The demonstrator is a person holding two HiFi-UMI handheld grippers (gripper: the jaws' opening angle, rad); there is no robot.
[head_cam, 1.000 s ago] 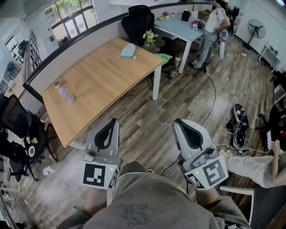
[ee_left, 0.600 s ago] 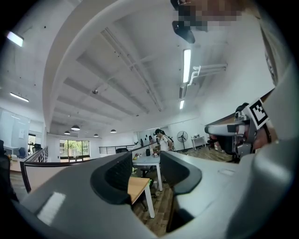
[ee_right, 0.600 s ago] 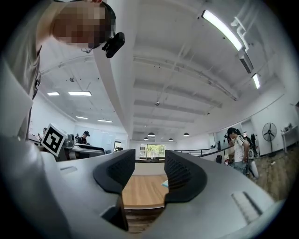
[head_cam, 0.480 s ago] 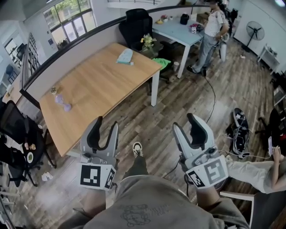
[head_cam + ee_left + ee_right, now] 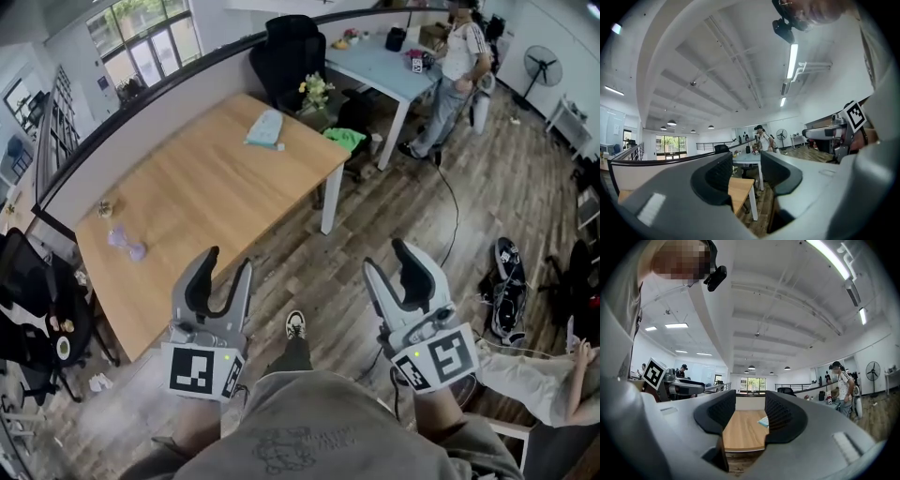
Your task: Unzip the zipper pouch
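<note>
Two items, left gripper (image 5: 227,262) and right gripper (image 5: 387,258), are being held level on the near side of the wooden table (image 5: 187,206). The jaws of both have just been opening and are being held wide apart, nothing between them. One zipper pouch (image 5: 265,129) is lying at the table's far right end, well apart from both.

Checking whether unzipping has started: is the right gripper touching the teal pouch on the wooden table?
Apart. Head view shows the right gripper over the floor, short of the wooden table; the teal pouch lies near its far edge.
</note>
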